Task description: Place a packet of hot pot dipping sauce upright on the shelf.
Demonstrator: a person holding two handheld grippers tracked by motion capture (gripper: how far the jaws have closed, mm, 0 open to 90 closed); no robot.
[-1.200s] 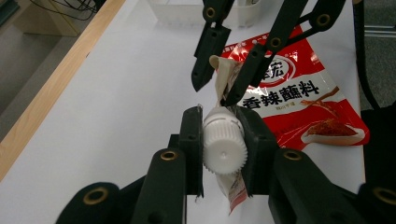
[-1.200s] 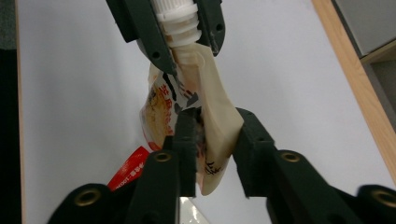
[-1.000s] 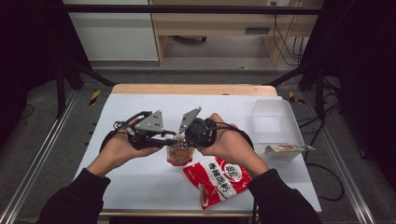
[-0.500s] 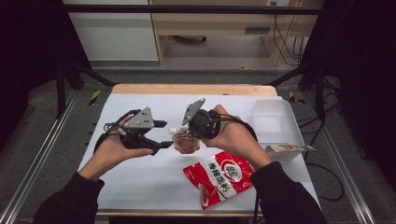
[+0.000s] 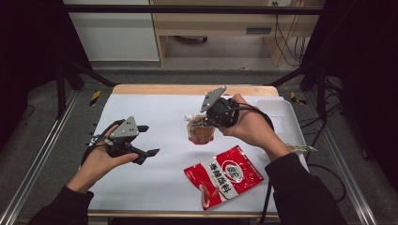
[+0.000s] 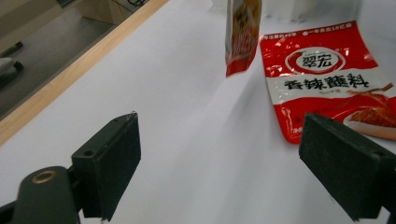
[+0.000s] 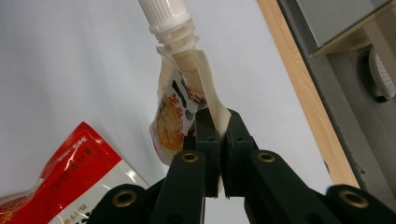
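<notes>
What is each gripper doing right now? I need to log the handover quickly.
Left gripper: open, its jaws have just been opening, nothing between them.
Right gripper: shut on the spouted pouch, held up off the table.

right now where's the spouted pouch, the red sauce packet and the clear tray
spouted pouch [image 5: 202, 132], high view, on its printed front below the spout
red sauce packet [image 5: 224, 176], high view, on the round logo at its middle
clear tray [image 5: 281, 123], high view, on its bare floor
</notes>
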